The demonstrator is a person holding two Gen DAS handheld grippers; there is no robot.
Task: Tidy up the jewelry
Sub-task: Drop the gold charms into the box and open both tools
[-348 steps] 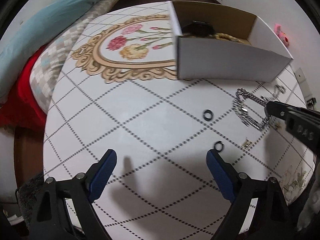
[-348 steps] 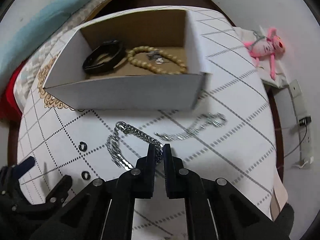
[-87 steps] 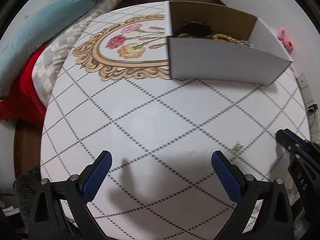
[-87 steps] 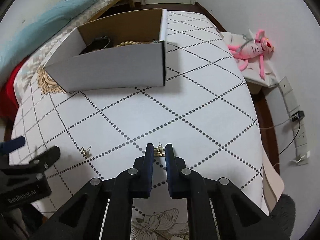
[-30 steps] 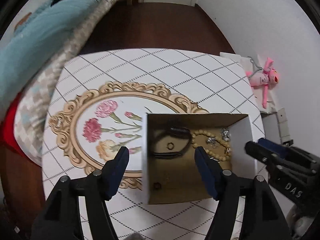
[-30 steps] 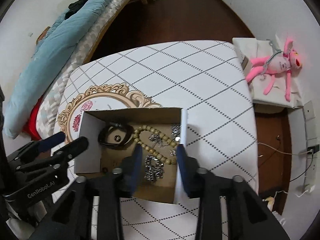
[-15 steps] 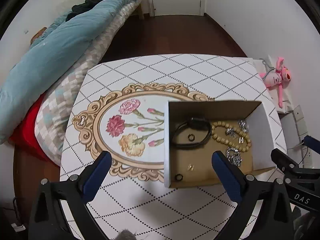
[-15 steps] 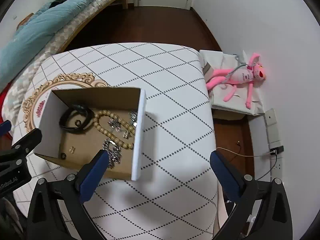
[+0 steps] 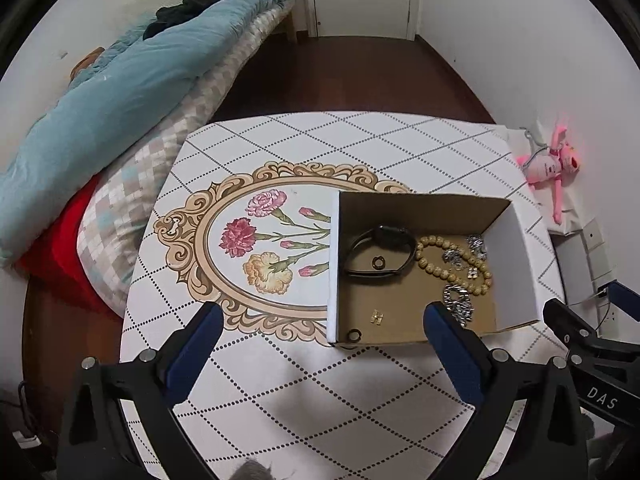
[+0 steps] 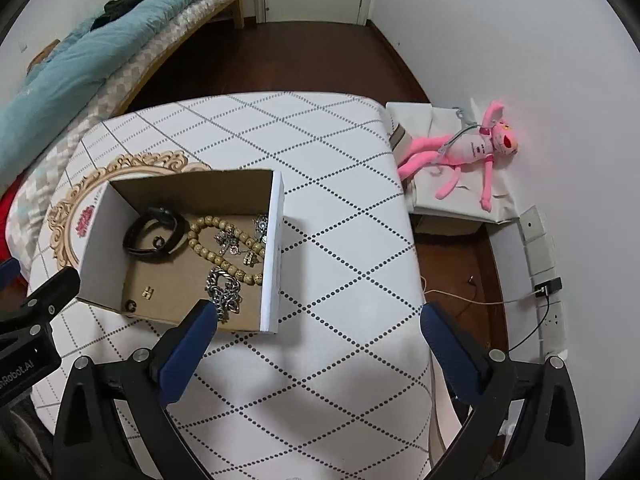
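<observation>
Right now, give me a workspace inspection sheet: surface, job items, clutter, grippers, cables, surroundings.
Surface: white diamond-patterned tablecloth with a gold-framed flower print; no loose jewelry seen on it.
Job's things: open white cardboard box holds a black strap bracelet, tan beaded bracelet, silver chain bracelet, small silver pieces, two small black rings and a gold H-shaped earring.
Clutter: nothing seen.
Grippers: left gripper and right gripper open, fingers empty, held above the table.
Cables: thin wire and black plug on the floor by wall sockets.
Surroundings: pink plush toy, teal duvet on a bed.
</observation>
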